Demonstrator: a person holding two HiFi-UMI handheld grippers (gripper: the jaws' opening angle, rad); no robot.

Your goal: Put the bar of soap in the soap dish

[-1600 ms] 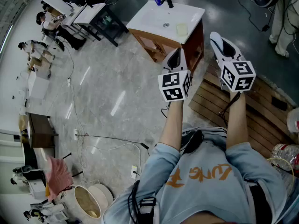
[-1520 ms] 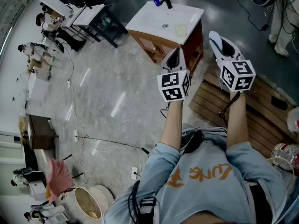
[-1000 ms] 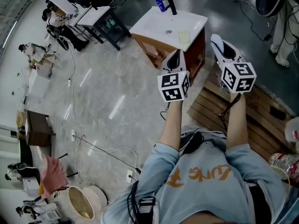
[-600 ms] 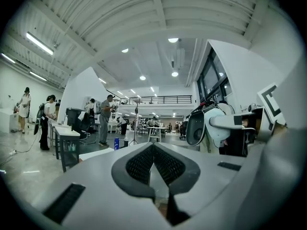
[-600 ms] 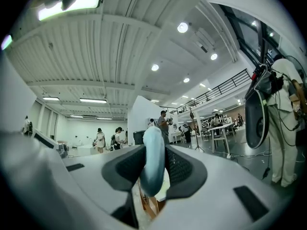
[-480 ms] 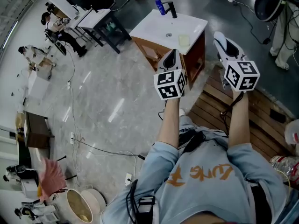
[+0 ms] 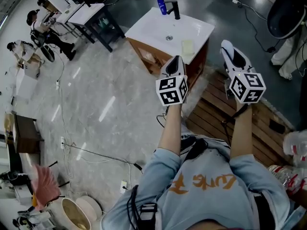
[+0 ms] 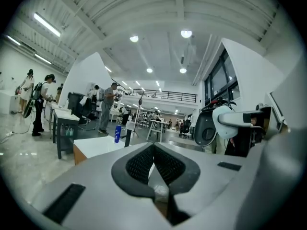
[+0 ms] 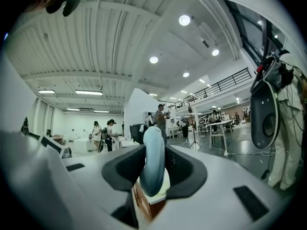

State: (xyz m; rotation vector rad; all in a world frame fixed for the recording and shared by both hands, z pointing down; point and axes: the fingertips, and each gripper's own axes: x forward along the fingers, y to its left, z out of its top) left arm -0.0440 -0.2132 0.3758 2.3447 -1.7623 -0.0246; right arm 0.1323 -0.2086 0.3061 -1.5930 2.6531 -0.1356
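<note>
A wooden cabinet with a white basin top [image 7: 158, 27] stands ahead of me. A pale yellow soap dish [image 7: 187, 45] lies on its right edge, near the drain [image 7: 169, 38]. My right gripper [image 7: 228, 47] is held in the air to the right of the cabinet, shut on a pale blue-grey bar of soap [image 9: 153, 163] that stands on edge between the pads. My left gripper [image 7: 175, 61] hovers at the cabinet's near corner, shut and holding nothing. In the left gripper view [image 8: 153, 150] the white top [image 8: 96, 147] lies ahead on the left.
A blue bottle [image 7: 161, 5] and a black faucet [image 7: 173, 8] stand at the back of the basin top. A slatted wooden platform [image 7: 225, 114] lies under my right arm. Cables [image 7: 96, 152] cross the grey floor; black tables [image 7: 91, 18] and people are at far left.
The cabinet has come nearer and lower in the head view as the person walked toward it. Both grippers keep their pose, the right still shut on the soap.
</note>
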